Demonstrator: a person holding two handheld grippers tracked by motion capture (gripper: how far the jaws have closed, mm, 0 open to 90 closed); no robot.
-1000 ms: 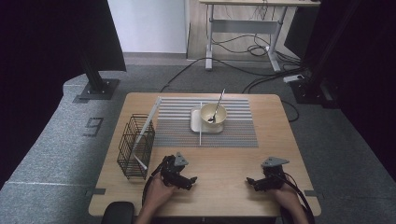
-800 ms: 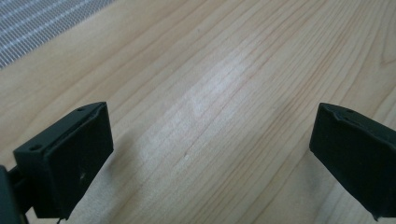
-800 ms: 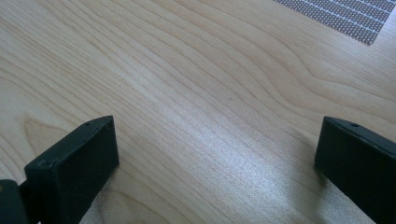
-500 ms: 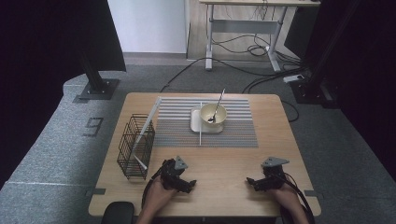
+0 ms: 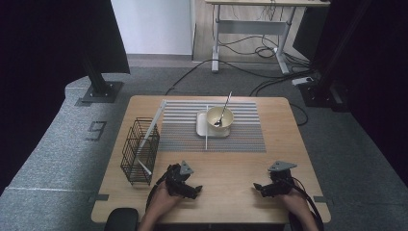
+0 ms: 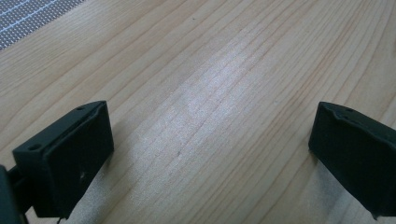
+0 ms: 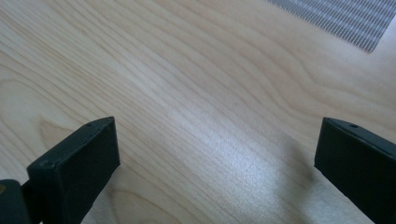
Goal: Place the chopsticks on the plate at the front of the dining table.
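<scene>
My left gripper (image 5: 195, 188) rests on the wooden table (image 5: 231, 168) near its front edge, left of centre, held by a hand. In the left gripper view its jaws stand wide apart over bare wood, so the left gripper (image 6: 210, 149) is open and holds nothing. My right gripper (image 5: 259, 187) lies near the front edge on the right, also in a hand. The right gripper (image 7: 217, 158) is open too, with only wood grain between its jaws. A cream bowl (image 5: 220, 117) with a spoon (image 5: 223, 110) in it sits on a white plate (image 5: 202, 124) on the striped mat (image 5: 183, 127).
A black wire rack (image 5: 139, 151) stands at the table's left side with a white plate (image 5: 153, 126) leaning in it. A thin white stick (image 5: 206, 132) lies on the mat beside the bowl. A desk frame and cables are on the floor beyond the table.
</scene>
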